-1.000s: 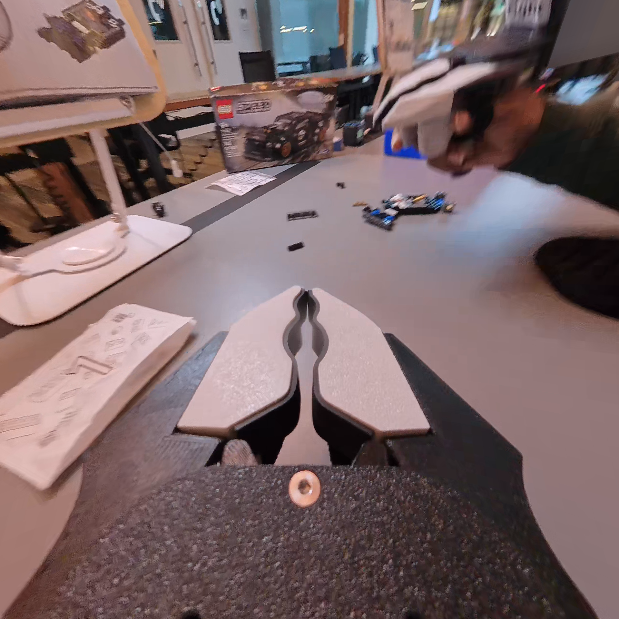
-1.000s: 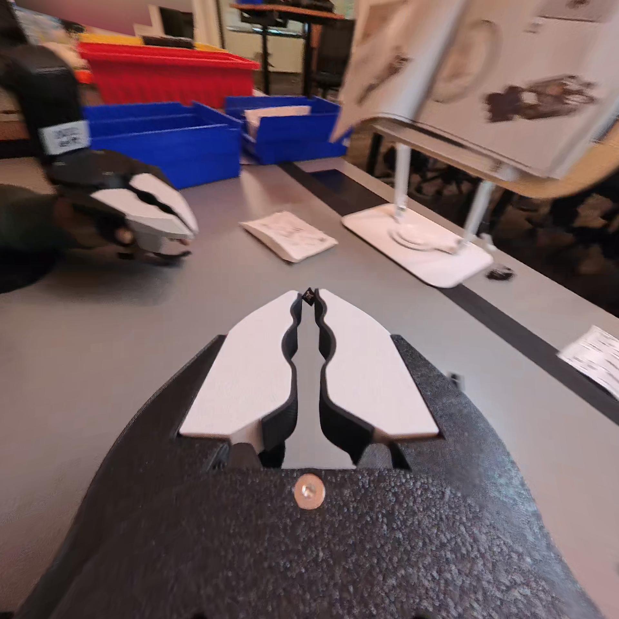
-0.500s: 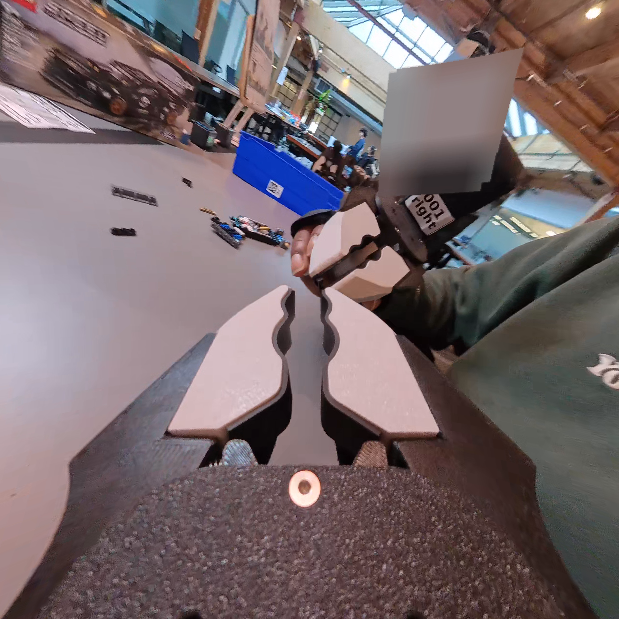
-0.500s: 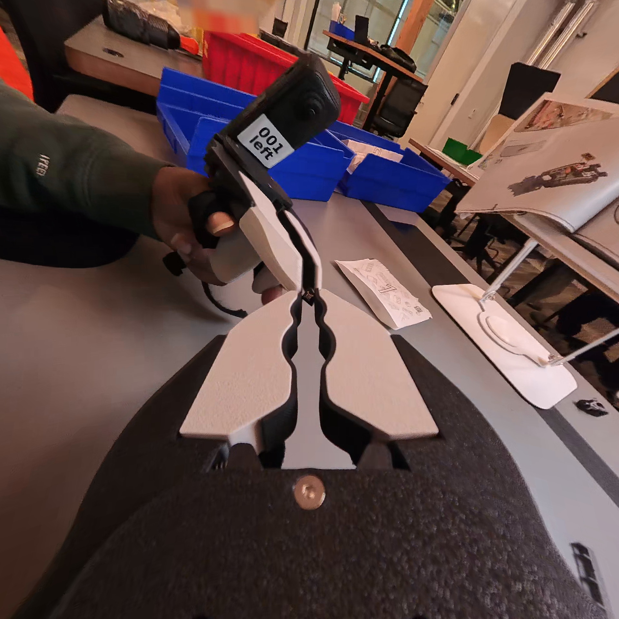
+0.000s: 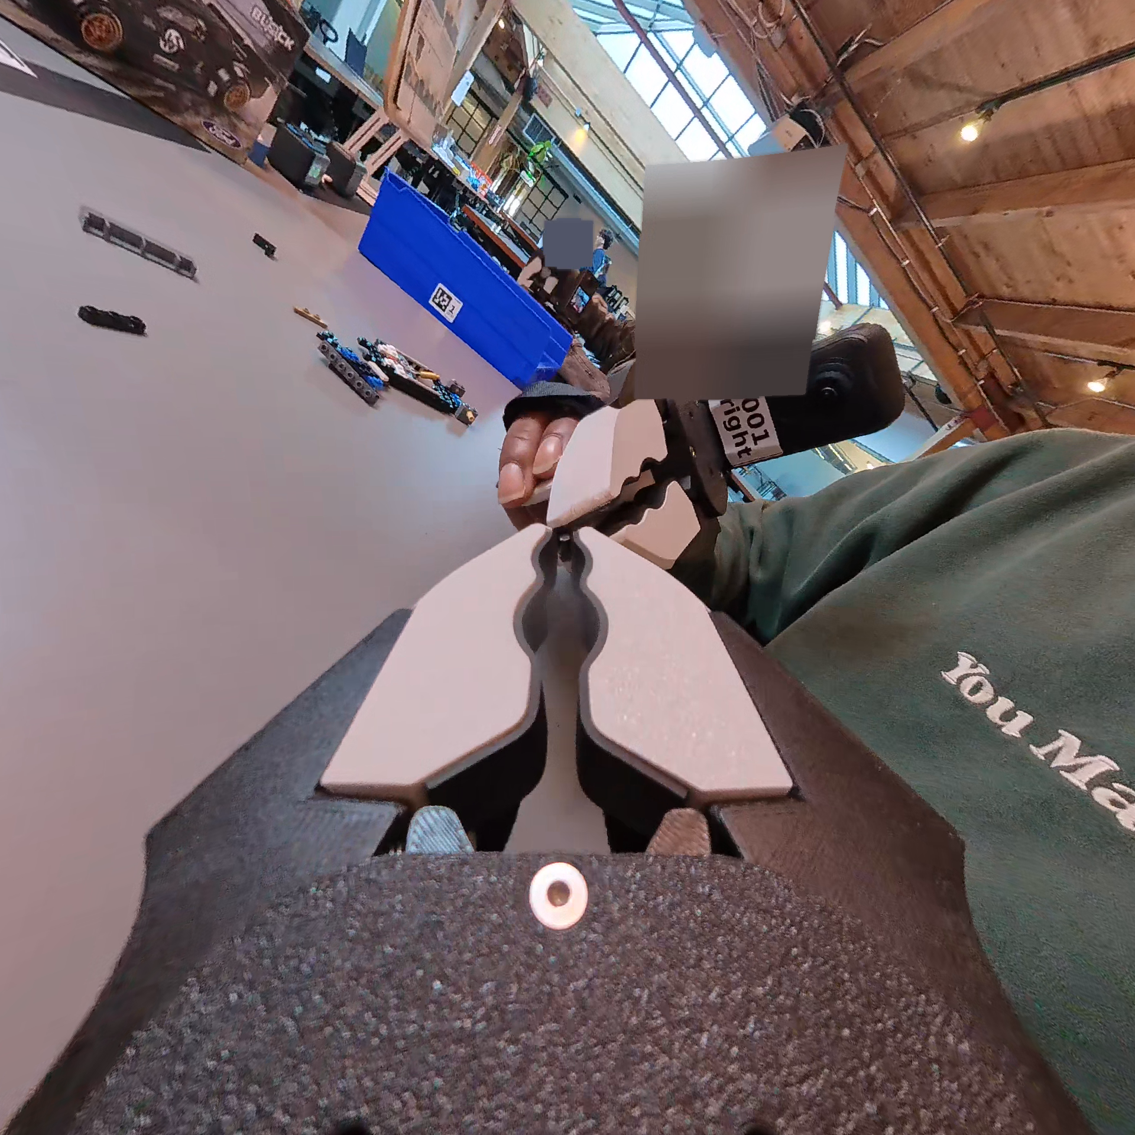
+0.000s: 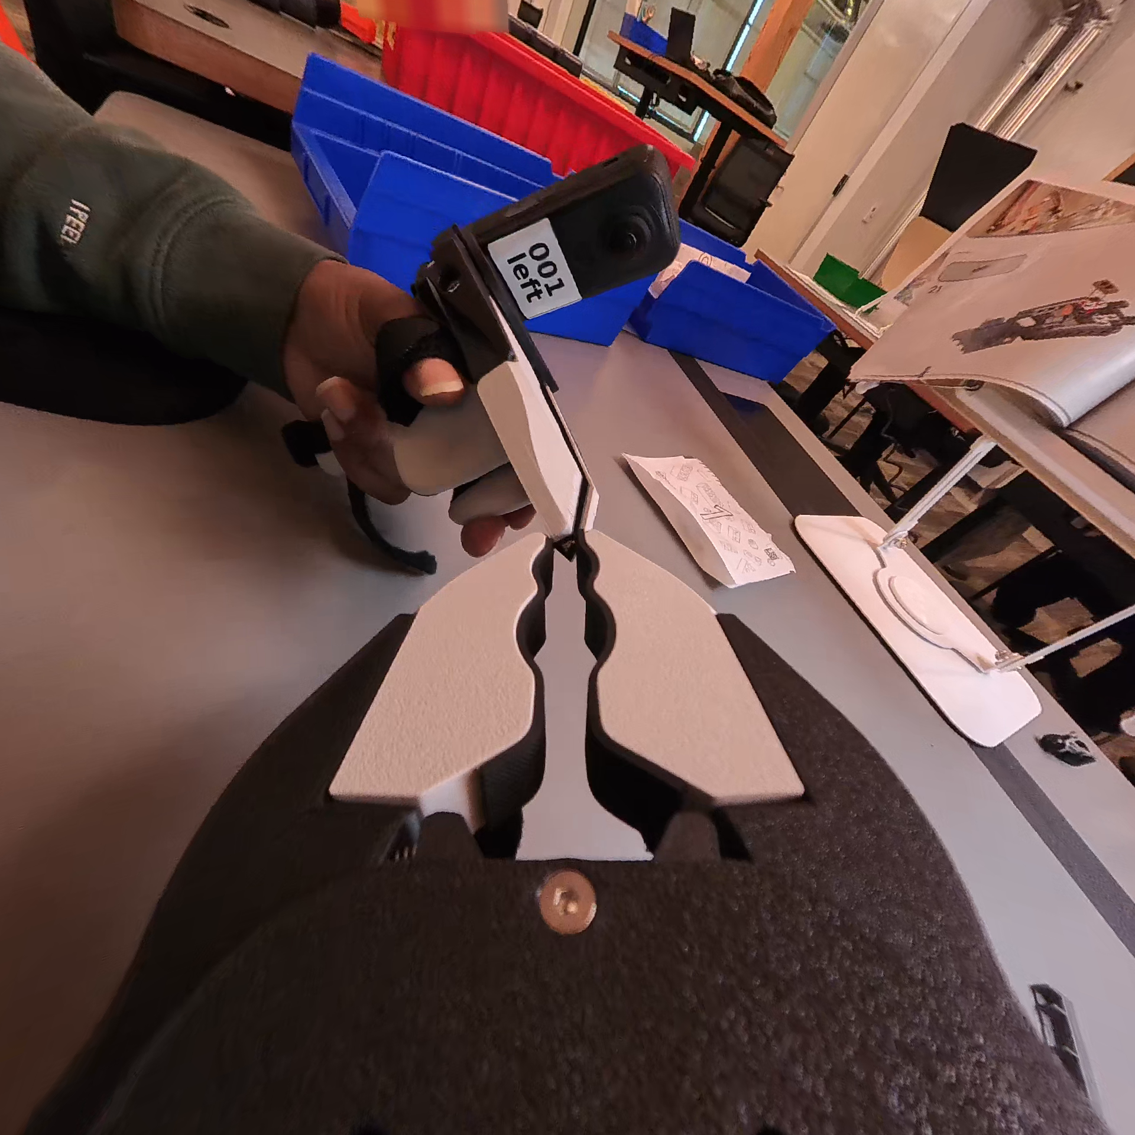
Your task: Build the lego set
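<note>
My two grippers meet tip to tip above the grey table (image 5: 184, 522). My right gripper (image 6: 565, 546) is shut on a small black piece (image 6: 565, 548) at its very tips. My left gripper (image 5: 562, 535) is closed down on the same small piece (image 5: 564, 540), with only a narrow gap between its tips. In the right wrist view the left gripper (image 6: 577, 525) comes down steeply from the upper left, held by a hand. In the left wrist view the right gripper (image 5: 556, 522) comes in from the upper right. Most of the piece is hidden by the fingers.
A partly built brick assembly (image 5: 393, 374) and loose black pieces (image 5: 112, 319) lie on the table beside a blue bin (image 5: 454, 288). A printed paper bag (image 6: 706, 519), a white stand base (image 6: 921, 626) with an open booklet (image 6: 1032, 307), and blue bins (image 6: 430, 184) are nearby. Only a small space, under 4 cm, lies between the two pairs of fingers. Both grippers' tips are roughly 30 cm from the partly built brick assembly (image 5: 393, 374).
The grippers swung towards each other and now touch tip to tip. The left gripper, slightly open half a second ago, has closed on the piece the right one holds.
</note>
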Tool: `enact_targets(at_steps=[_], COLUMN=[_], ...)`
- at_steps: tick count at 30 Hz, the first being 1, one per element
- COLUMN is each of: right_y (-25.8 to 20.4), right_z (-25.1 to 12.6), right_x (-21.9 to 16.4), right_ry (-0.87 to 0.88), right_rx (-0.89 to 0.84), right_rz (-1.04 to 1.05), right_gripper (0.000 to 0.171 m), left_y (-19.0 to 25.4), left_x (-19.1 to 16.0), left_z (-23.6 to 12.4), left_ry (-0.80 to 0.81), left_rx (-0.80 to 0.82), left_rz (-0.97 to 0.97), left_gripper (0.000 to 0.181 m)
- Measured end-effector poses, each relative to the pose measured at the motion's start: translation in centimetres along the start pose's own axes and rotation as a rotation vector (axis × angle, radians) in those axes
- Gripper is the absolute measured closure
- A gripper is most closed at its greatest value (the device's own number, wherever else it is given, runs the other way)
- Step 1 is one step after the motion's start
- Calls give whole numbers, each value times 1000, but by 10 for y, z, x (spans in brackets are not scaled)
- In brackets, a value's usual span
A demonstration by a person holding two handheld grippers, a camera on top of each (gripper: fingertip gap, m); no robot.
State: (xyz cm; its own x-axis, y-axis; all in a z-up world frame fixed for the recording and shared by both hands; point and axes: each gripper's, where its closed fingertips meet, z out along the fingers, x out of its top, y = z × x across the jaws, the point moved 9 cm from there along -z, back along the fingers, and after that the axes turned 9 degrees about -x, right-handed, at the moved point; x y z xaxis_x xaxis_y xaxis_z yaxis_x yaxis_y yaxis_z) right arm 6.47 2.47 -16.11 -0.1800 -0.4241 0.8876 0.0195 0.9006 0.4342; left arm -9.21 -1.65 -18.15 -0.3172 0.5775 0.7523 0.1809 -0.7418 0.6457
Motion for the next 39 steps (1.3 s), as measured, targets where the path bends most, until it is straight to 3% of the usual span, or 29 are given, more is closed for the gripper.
enact_targets(at_steps=[17,22,26,29,31,35,39], right_y=[-4,0,17,39,56,84,99], right_z=[1,-1,-9,-21,-31,-54,-61], right_x=[-7,-7,-4,-2,-5,-13,-22], right_ry=[-13,-5,-17,-56,-91,-144,-115], right_rx=[-21,-39,-147,-284,-359,-451,-436], right_rz=[-20,22,52,100,160,261,432], right_gripper=[164,157,153,151,149,148,149], left_y=[-7,-2,32,88,123,148,123], left_x=[-2,8,47,86,100,86,47], left_z=[-1,-12,-44,-95,-139,-235,-286], left_ry=[-37,-3,11,74,93,-72,-318], left_rx=[14,105,453,824,1071,1520,1596], left_rz=[-65,5,315,554,611,387,84], left_gripper=[178,178,178,178,179,178,178])
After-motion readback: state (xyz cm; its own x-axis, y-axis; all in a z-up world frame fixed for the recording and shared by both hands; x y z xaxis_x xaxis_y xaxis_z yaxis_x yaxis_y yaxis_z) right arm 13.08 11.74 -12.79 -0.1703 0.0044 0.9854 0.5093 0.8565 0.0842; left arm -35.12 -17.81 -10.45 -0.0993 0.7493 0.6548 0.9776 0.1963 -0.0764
